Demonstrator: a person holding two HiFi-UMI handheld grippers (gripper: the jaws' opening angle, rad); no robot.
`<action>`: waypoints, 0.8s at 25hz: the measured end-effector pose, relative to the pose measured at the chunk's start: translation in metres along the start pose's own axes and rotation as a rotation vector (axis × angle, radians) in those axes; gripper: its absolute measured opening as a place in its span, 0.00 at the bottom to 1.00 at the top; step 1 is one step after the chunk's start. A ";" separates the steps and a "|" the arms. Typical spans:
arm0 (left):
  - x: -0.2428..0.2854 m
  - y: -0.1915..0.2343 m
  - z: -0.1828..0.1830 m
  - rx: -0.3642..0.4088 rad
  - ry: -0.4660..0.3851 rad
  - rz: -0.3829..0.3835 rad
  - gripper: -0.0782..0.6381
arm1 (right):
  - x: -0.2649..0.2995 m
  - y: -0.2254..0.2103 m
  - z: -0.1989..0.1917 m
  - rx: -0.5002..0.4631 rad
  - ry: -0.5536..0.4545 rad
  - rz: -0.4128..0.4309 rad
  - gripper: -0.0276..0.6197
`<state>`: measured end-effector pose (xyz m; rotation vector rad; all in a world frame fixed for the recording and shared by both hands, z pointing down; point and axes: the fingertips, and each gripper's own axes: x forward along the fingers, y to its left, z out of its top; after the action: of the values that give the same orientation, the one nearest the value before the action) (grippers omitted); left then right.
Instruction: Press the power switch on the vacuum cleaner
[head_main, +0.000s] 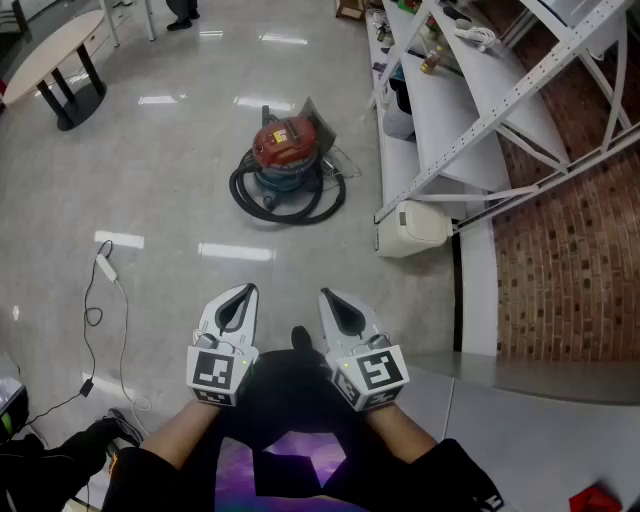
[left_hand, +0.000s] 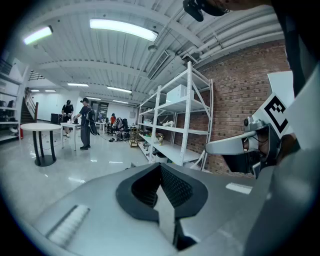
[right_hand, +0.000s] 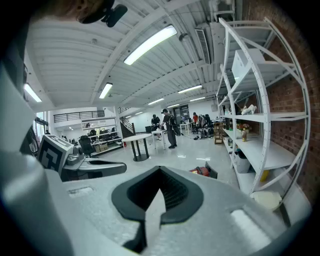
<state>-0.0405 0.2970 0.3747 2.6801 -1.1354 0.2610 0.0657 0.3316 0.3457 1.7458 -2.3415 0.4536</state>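
The vacuum cleaner (head_main: 288, 160) stands on the glossy floor a good way ahead. It has a red lid, a blue drum and a black hose (head_main: 285, 205) coiled round its base. Its power switch is too small to make out. In the right gripper view only the vacuum cleaner's red top (right_hand: 202, 171) peeks over the jaws. My left gripper (head_main: 245, 291) and right gripper (head_main: 327, 296) are held side by side close to my body, far short of the vacuum. Both are shut with nothing between their jaws. The left gripper (left_hand: 160, 167) hides the vacuum in its own view.
A white shelving rack (head_main: 470, 110) runs along the brick wall (head_main: 570, 250) on the right, with a white container (head_main: 415, 226) at its foot. A power strip with its cable (head_main: 105, 268) lies on the floor at left. A round table (head_main: 52, 58) stands far left. People stand in the distance (right_hand: 170, 127).
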 end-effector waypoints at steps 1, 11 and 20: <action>0.000 0.002 0.000 -0.002 -0.002 0.002 0.13 | 0.002 0.001 0.000 -0.002 0.002 0.000 0.03; -0.008 0.018 -0.001 -0.024 -0.020 0.012 0.13 | 0.007 0.014 0.000 -0.023 0.011 -0.004 0.03; -0.026 0.038 -0.010 -0.050 -0.016 0.021 0.13 | 0.018 0.037 -0.011 0.030 0.050 0.030 0.03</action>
<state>-0.0867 0.2914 0.3827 2.6324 -1.1603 0.2119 0.0247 0.3286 0.3566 1.6942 -2.3410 0.5336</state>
